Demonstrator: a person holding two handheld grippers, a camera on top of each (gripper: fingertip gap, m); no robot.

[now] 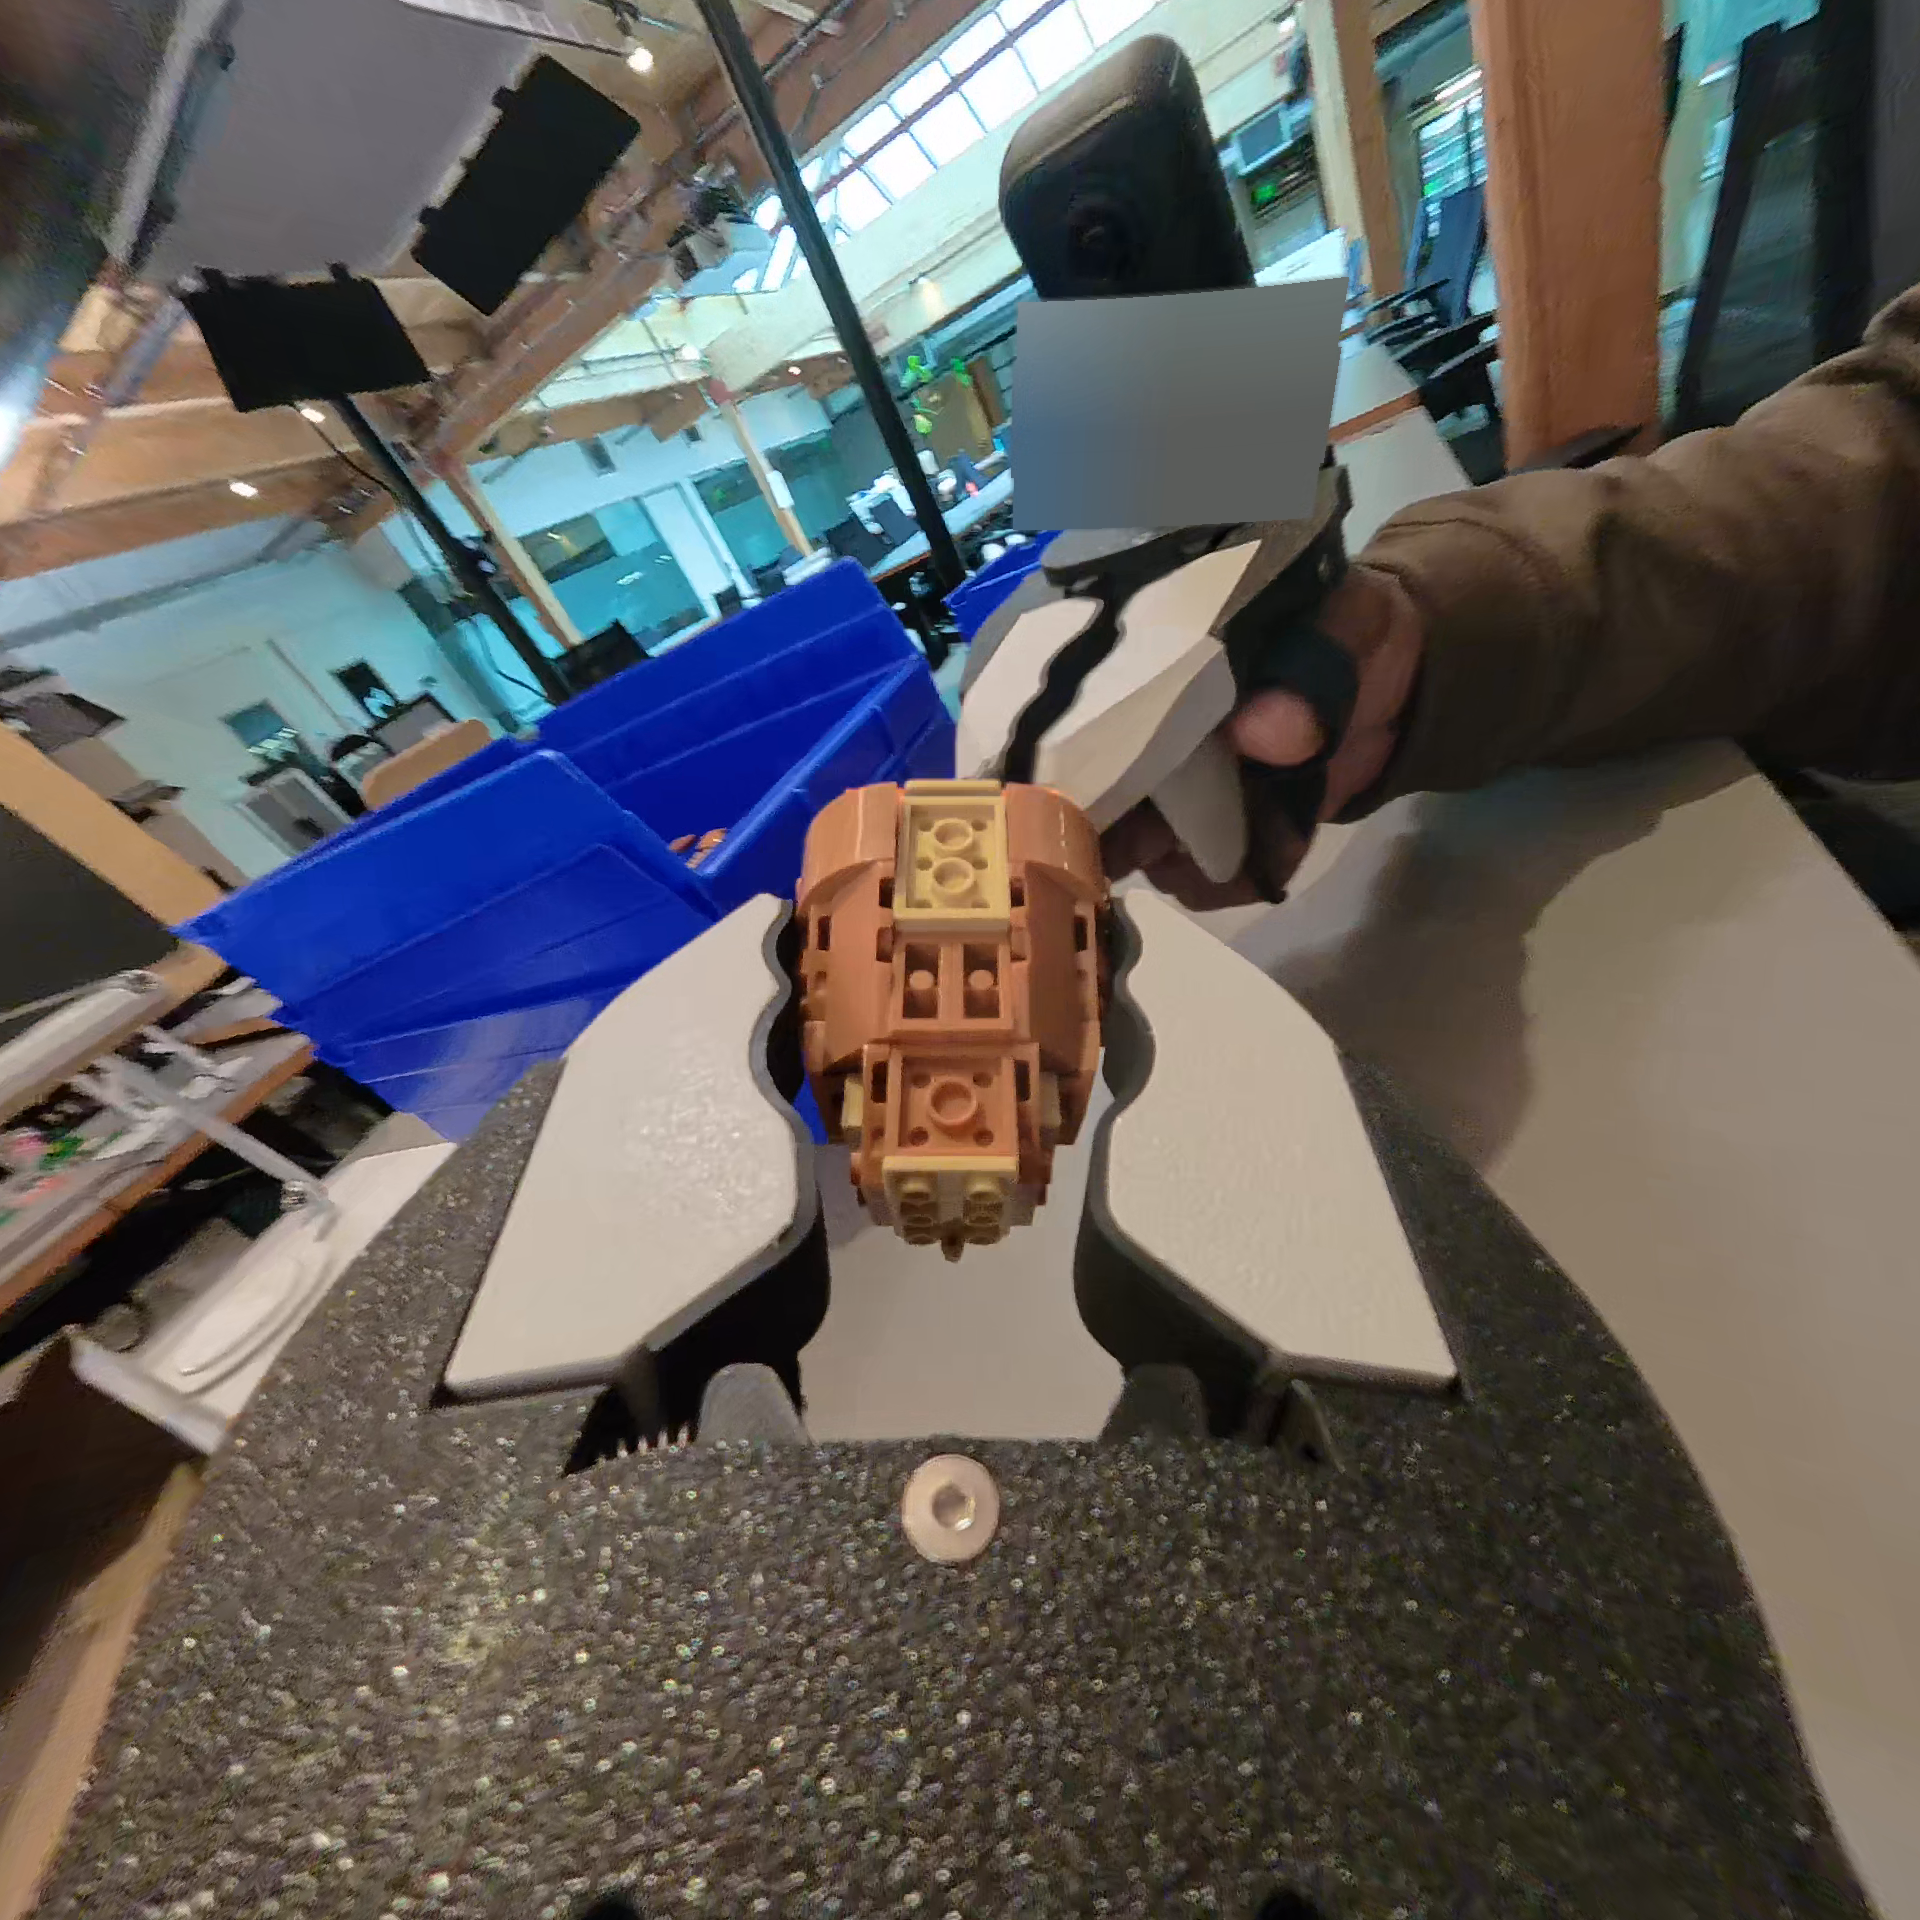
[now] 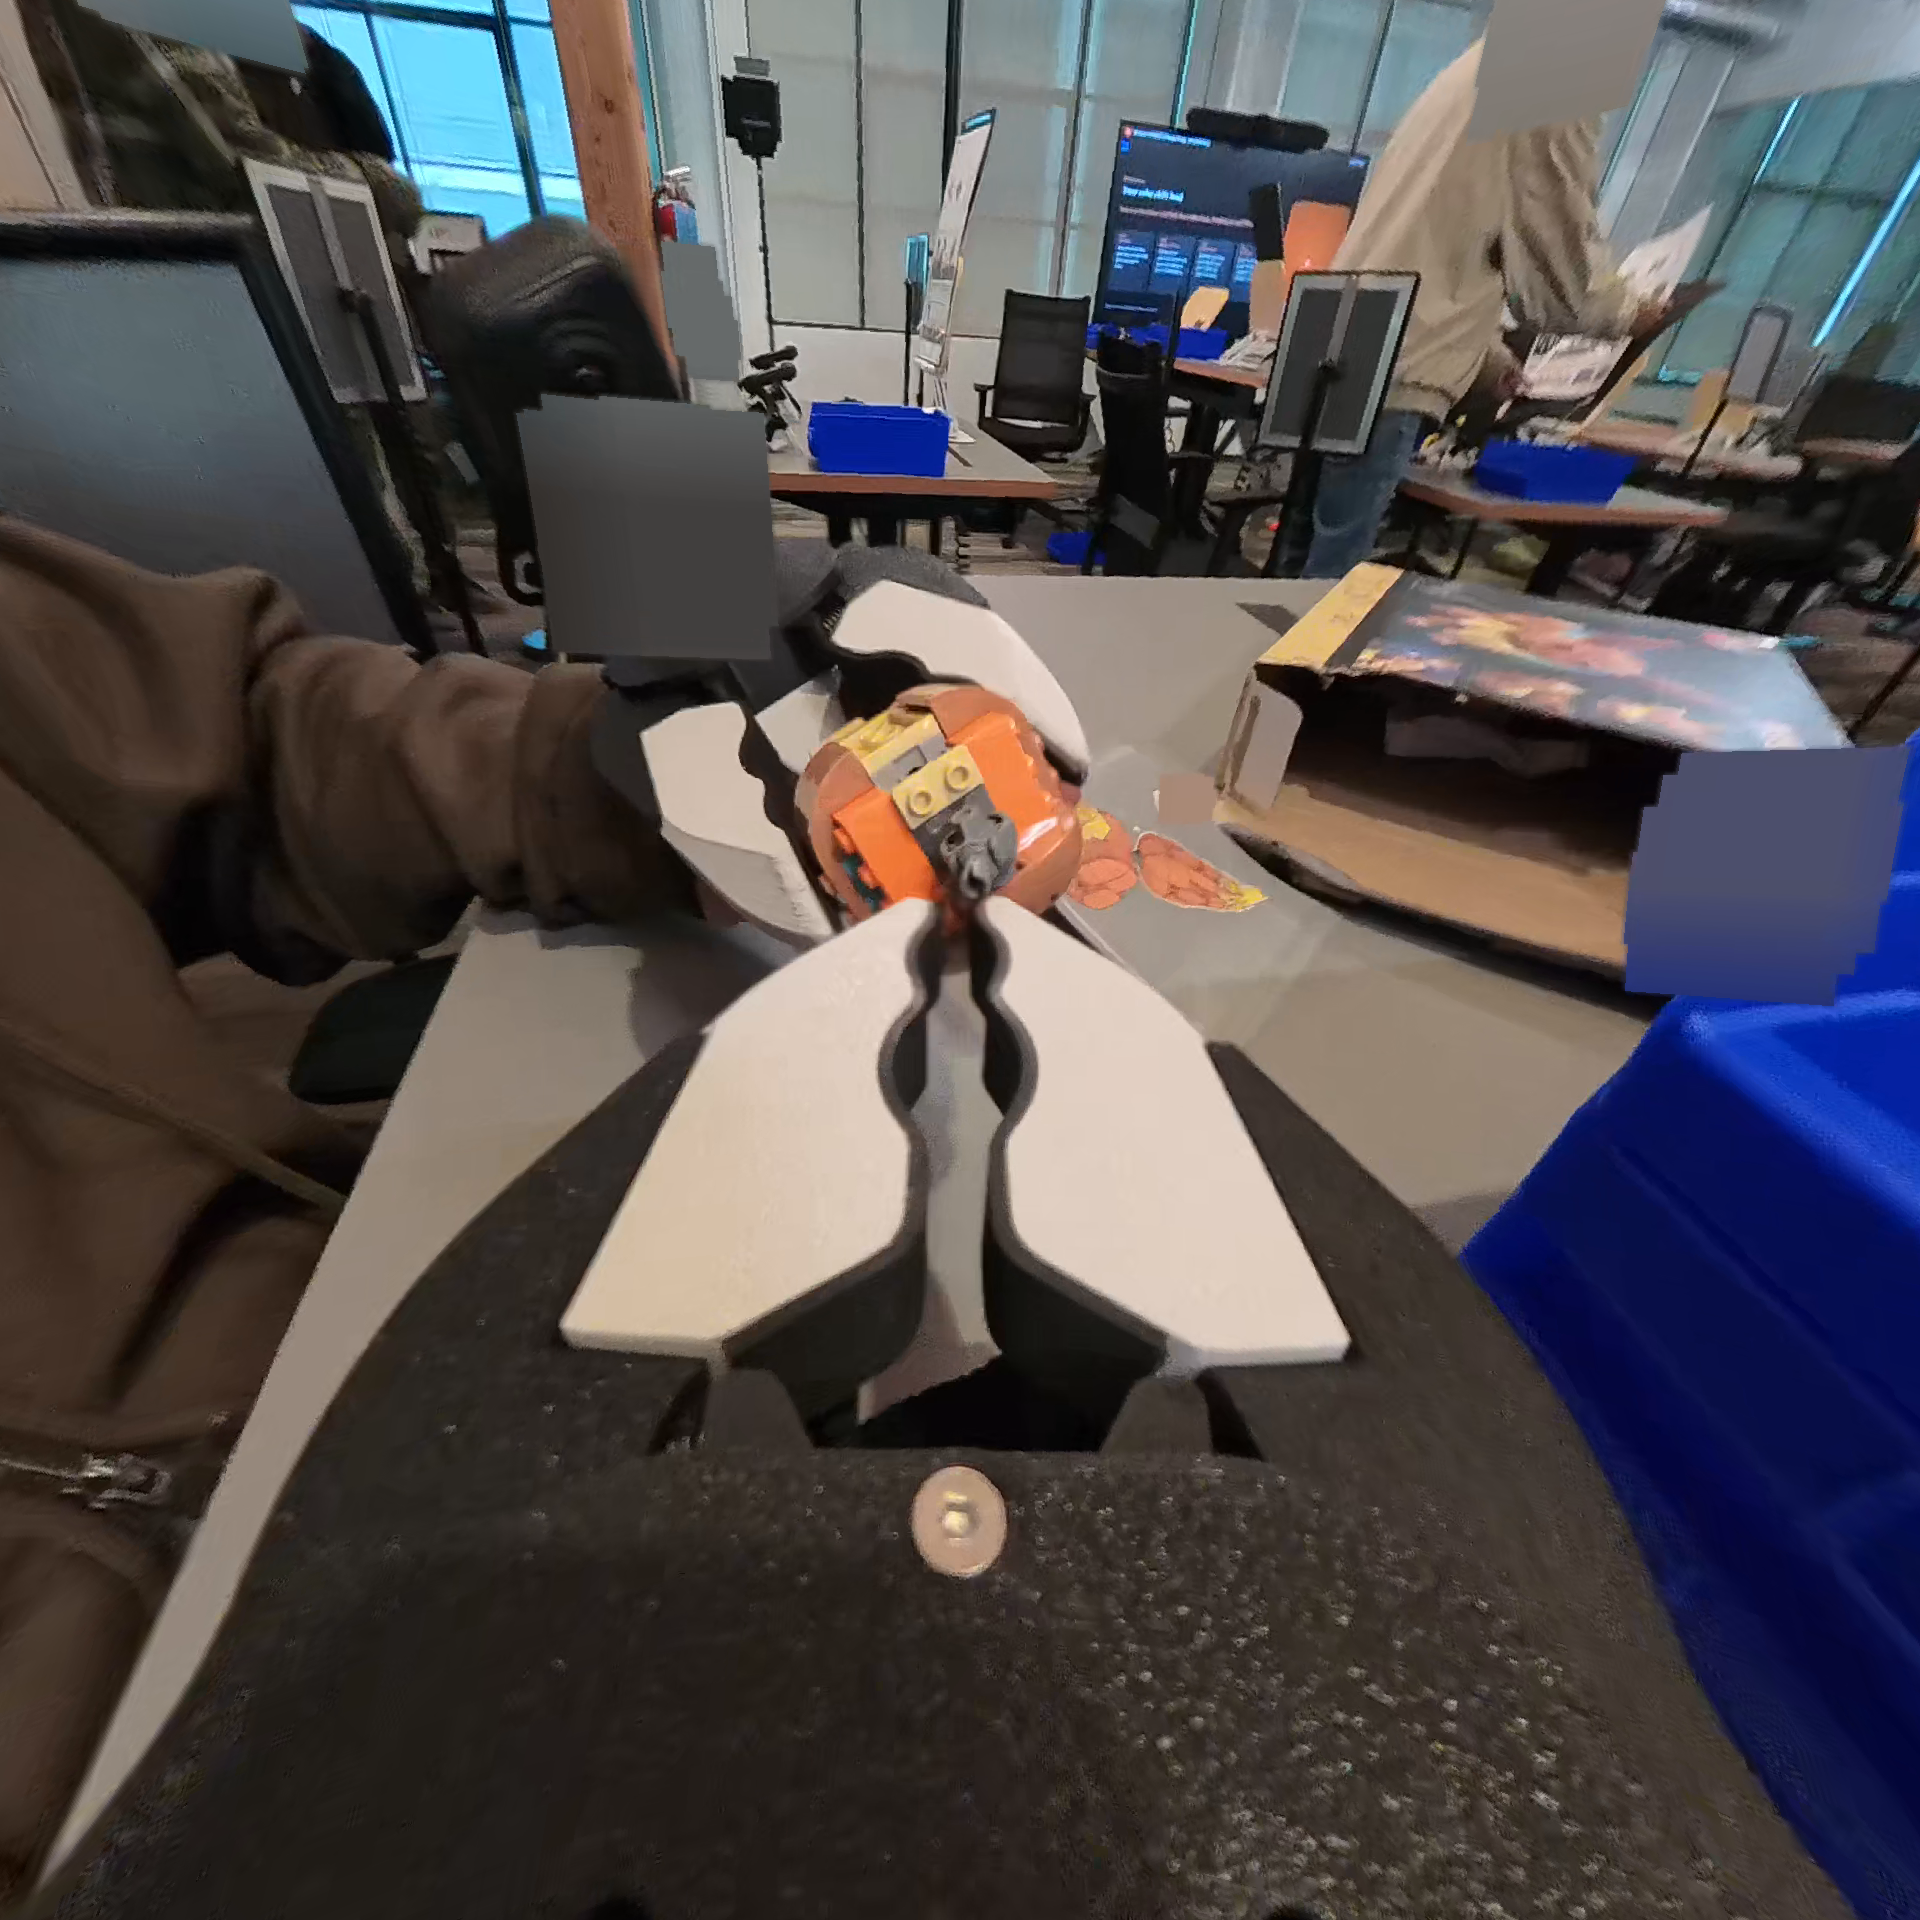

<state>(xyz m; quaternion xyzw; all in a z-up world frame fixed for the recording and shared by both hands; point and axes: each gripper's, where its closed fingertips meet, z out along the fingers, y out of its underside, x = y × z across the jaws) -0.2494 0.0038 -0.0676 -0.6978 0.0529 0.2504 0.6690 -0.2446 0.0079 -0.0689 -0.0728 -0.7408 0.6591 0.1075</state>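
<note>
Centrally, left tool (image 1: 951, 1023) clamping brown brick model (image 1: 951, 997), right tool (image 2: 958, 920) pinching its grey tip

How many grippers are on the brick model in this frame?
2: the left gripper, jaws clamped on the brick model's sides, and the right gripper, jaws nearly closed, apparently pinching its grey end.

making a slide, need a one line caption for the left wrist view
Left claw grips a brown brick-built model above the grey table, right claw at its far end.
</note>
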